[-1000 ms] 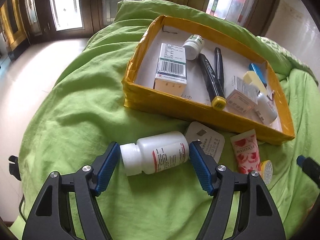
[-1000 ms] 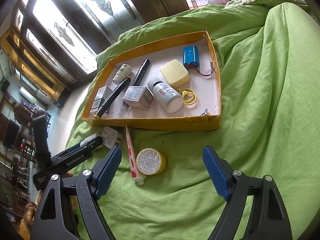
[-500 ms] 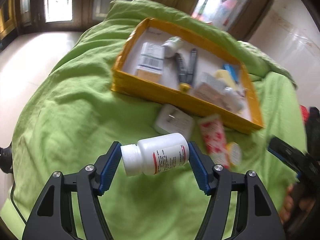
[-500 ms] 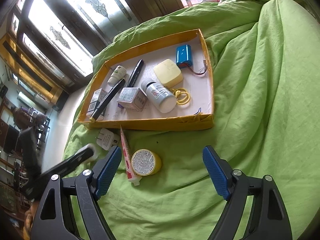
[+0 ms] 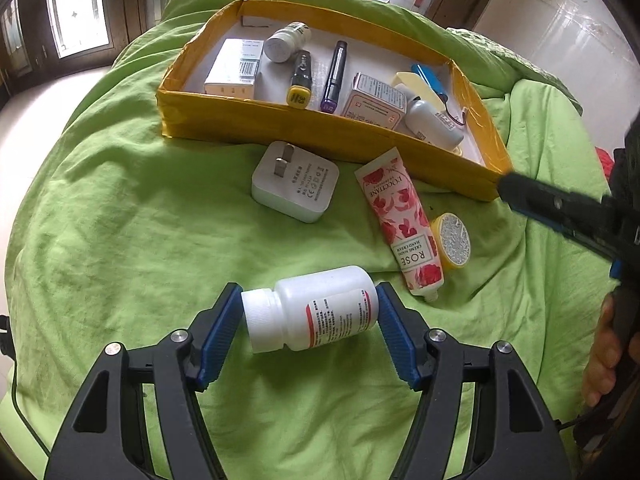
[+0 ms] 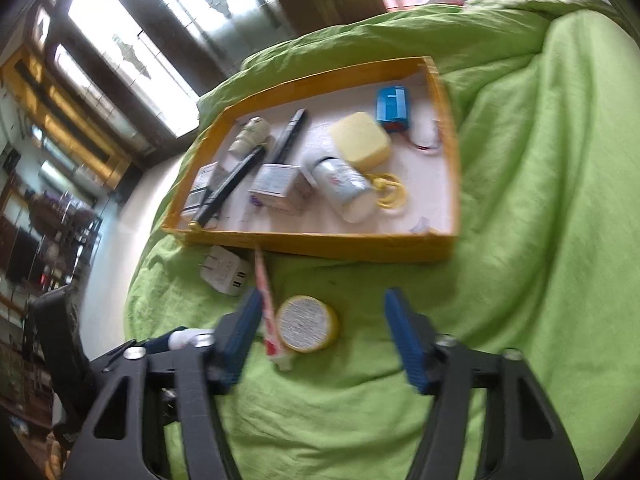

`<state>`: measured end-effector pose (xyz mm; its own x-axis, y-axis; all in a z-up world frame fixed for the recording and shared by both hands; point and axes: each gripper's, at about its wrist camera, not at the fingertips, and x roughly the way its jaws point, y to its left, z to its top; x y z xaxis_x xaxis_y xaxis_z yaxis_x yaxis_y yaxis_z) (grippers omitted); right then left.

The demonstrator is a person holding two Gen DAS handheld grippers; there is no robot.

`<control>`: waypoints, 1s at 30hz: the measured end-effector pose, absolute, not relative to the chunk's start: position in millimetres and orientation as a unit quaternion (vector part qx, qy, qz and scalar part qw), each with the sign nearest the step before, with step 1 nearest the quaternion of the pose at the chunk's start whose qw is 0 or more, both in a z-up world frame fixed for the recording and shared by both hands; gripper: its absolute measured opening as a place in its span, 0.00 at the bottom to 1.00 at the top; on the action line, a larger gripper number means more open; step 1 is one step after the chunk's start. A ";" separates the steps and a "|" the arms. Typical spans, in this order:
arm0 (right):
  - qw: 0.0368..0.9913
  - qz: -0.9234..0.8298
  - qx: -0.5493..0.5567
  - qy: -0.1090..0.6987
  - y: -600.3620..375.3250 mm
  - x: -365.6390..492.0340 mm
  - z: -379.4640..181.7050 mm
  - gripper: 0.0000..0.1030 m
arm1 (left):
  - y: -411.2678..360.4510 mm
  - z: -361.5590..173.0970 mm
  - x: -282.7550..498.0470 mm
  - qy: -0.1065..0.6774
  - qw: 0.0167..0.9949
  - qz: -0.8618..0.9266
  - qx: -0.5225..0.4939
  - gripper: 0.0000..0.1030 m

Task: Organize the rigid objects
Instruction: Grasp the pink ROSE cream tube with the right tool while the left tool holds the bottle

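Left wrist view first: my left gripper [image 5: 310, 330] has its jaws clamped on a white pill bottle [image 5: 312, 308], one blue pad against the cap and the other against the base, the bottle lying crosswise above the green bedcover [image 5: 120, 240]. Beyond it I see a shallow yellow cardboard tray [image 5: 280, 122] resting on the bed. Inside it, from left to right, are a white barcoded box [image 5: 234, 68], a small white bottle [image 5: 286, 42], a black pen with a yellow end [image 5: 301, 78], a second dark pen [image 5: 335, 76], a small printed carton [image 5: 374, 98], a pale yellow block [image 5: 412, 82], a blue battery pack [image 5: 430, 78] and a white-grey bottle on its side [image 5: 434, 124]. Outside the tray, near its front wall, lie a white plug adapter [image 5: 296, 186], a rose hand cream tube [image 5: 400, 220] and, touching that tube, a round yellow tin [image 5: 452, 242].

Right wrist view, somewhat blurred: my right gripper [image 6: 320, 340] has just been closing its jaws, and the yellow tin [image 6: 306, 324] and the tube's end [image 6: 268, 316] sit between them on the cover. The pads are not pressing on either, so I read them as spread. The tray [image 6: 320, 242] lies beyond, with a yellow ring-shaped item [image 6: 390, 194] beside the lying bottle [image 6: 344, 188].
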<state>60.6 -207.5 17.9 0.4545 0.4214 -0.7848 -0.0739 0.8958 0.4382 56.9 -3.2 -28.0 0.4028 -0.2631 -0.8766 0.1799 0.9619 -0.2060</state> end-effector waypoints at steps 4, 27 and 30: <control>0.831 0.191 0.130 0.505 -179.0 75.7 22.9 0.36 | -4.2 -29.2 56.3 0.531 0.836 -0.130 -0.038 0.65; 0.814 0.231 0.073 0.528 -138.7 69.5 -1.0 0.08 | -4.1 -30.1 58.8 0.526 0.840 -0.131 -0.040 0.65; 0.816 0.229 0.088 0.524 -144.4 69.2 2.0 0.08 | -4.5 -29.9 58.8 0.525 0.840 -0.130 -0.038 0.65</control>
<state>69.2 -144.4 2.0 0.3466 0.4658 -0.8142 -0.2814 0.8796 0.3835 58.8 -4.5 -29.9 0.4142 -0.2586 -0.8727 0.1785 0.9632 -0.2007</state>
